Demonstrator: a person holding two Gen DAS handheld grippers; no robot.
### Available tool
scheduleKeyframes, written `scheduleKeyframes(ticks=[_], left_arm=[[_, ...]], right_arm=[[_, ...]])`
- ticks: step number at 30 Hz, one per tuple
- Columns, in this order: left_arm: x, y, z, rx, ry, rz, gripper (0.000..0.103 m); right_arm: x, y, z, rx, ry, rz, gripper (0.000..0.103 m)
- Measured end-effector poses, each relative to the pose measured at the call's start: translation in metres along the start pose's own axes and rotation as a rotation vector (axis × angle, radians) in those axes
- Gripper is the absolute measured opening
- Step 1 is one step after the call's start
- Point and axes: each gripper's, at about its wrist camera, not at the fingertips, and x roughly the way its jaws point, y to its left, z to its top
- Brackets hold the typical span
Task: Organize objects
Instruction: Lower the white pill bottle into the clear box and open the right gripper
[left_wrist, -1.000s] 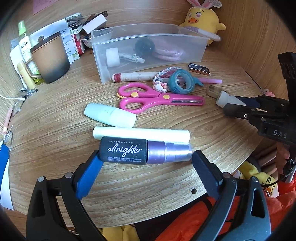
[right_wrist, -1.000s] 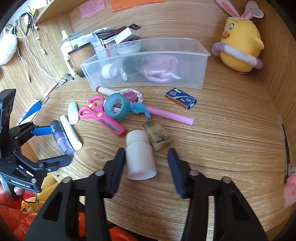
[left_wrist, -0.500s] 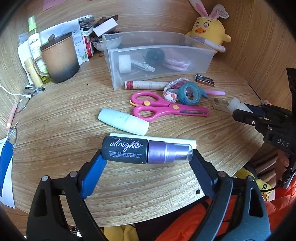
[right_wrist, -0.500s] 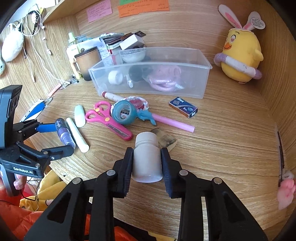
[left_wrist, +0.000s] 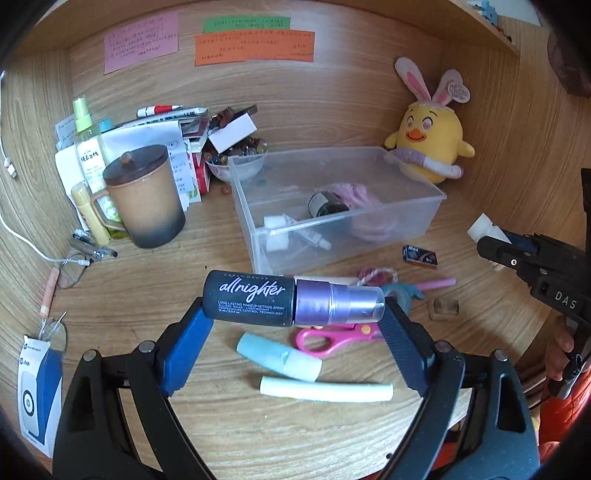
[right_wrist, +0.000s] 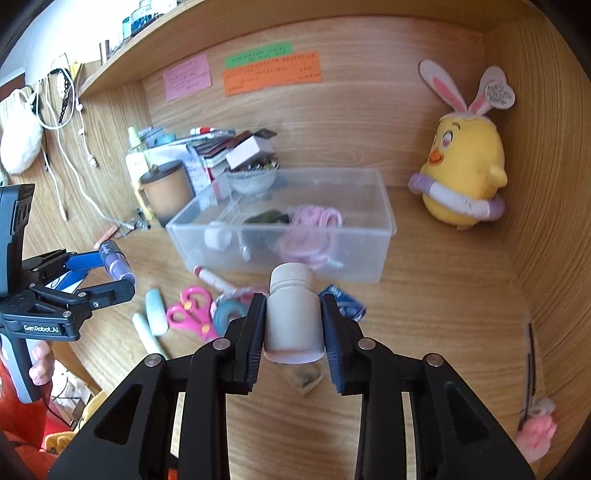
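Setting spray bottle (left_wrist: 291, 303) lies crosswise, clamped end to end in the left gripper (left_wrist: 295, 328), white pill bottle (right_wrist: 294, 314) upright in the right gripper (right_wrist: 294, 325), both lifted, clear plastic bin (right_wrist: 384, 225) just ahead

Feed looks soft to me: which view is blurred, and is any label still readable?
Right wrist view: motion-smeared, clear bin and notes fuzzy, white bottle in the right tongs fairly sharp. Left wrist view: crisp, spray bottle label legible in the left tongs; both bend at edges.
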Motion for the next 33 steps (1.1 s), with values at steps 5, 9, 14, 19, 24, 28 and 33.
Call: scheduleKeyframes(ticks=[5,9,14,19,24,28,33], left_arm=[[0.007,0.002,0.029,-0.021,-0.044,-0.013,0.090],[0.018,0.004,0.049,-0.020,-0.056,-0.005,0.090],[0.043,0.003,0.066,-0.023,-0.018,-0.001,0.090],[0.068,0.003,0.079,-0.021,0.013,0.020,0.090],[0.090,0.007,0.088,-0.032,0.059,0.027,0.081],[0.093,0.015,0.086,-0.064,0.076,0.010,0.081],[0.074,0.019,0.069,-0.031,0.069,0.032,0.081]], right_arm=[[0.002,-0.006,0.027,-0.015,-0.037,-0.011,0.027],[0.011,-0.012,0.046,-0.029,-0.052,-0.029,0.027],[0.032,-0.014,0.063,-0.071,-0.048,-0.086,0.027],[0.059,-0.015,0.076,-0.081,-0.014,-0.073,0.027],[0.089,-0.023,0.085,-0.058,0.031,-0.055,0.027],[0.113,-0.037,0.090,-0.004,0.089,-0.021,0.027],[0.133,-0.050,0.090,0.046,0.151,0.019,0.027]])
